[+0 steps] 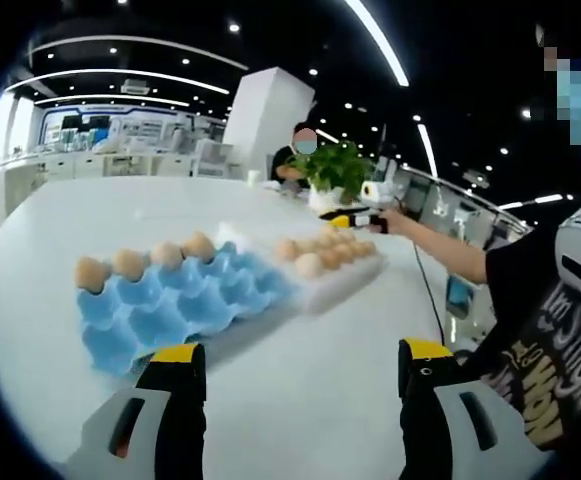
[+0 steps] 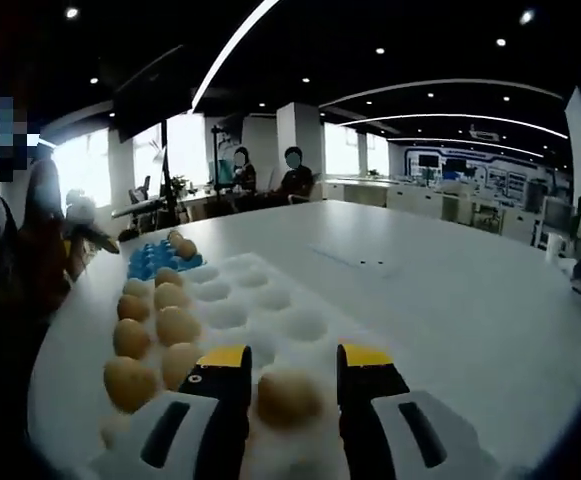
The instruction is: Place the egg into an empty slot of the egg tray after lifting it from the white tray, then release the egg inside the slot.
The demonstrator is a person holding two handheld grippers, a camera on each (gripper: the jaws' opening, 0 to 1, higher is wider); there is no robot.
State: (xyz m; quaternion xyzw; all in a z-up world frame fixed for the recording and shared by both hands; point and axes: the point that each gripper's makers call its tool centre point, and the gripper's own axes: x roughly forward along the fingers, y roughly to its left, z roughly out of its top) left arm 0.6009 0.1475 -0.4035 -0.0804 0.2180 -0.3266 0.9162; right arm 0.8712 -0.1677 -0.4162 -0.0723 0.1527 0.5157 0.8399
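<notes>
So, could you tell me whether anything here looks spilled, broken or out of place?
Nothing stands out. Eggs sit whole in the white tray, four more line the blue tray's far edge, and the table looks clean.

A brown egg [image 2: 288,396] sits in a slot of the white tray [image 2: 270,300], between the right gripper's [image 2: 288,362] jaws — whether they touch it cannot be told. The blue egg tray [image 1: 175,310] lies just beside the white tray, with four eggs [image 1: 145,260] in one edge row — other slots empty.
</notes>
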